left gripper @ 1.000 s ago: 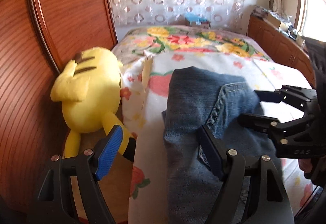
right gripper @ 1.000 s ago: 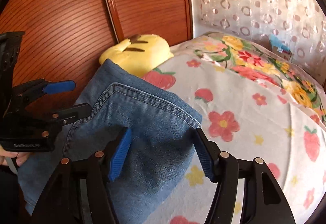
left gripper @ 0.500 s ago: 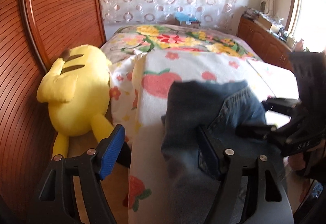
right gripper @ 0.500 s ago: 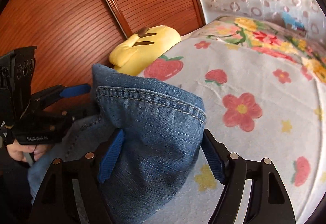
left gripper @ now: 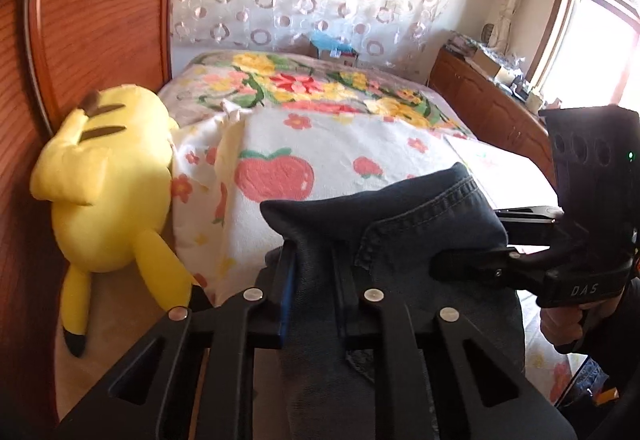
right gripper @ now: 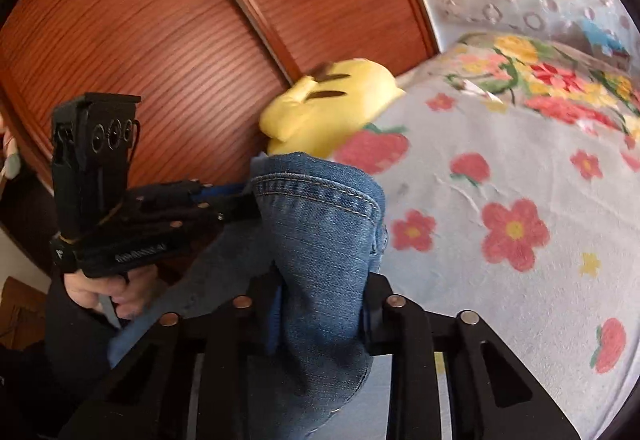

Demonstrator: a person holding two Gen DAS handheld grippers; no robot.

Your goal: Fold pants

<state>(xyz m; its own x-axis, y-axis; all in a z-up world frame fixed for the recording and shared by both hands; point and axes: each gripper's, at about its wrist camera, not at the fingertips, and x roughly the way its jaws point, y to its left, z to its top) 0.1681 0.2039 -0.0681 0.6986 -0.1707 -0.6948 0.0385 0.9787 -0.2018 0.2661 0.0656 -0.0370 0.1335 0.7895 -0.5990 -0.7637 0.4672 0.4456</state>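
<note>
The blue denim pants [left gripper: 416,232] hang in a raised bunch over the near edge of the bed. In the left wrist view my left gripper [left gripper: 314,264] is closing its jaws, and its pads press a fold of denim at the left edge. My right gripper [left gripper: 480,244] comes in from the right and bites the same hem. In the right wrist view the right gripper [right gripper: 322,296] is also closing, pinching the hemmed pants [right gripper: 320,224], while the left gripper [right gripper: 240,203] grips them from the left. Both fingertips are partly buried in cloth.
A flowered blanket [left gripper: 340,143] covers the bed beyond the pants. A yellow plush toy [left gripper: 108,175] leans against the ribbed wooden panel [left gripper: 100,19] at the left. A wooden cabinet [left gripper: 488,107] with clutter runs along the right under the window. A hand [right gripper: 108,288] holds the left gripper's handle.
Both grippers went from wide open around the flat denim to clamped on it. The pants' edge has bunched up and lifted off the blanket.
</note>
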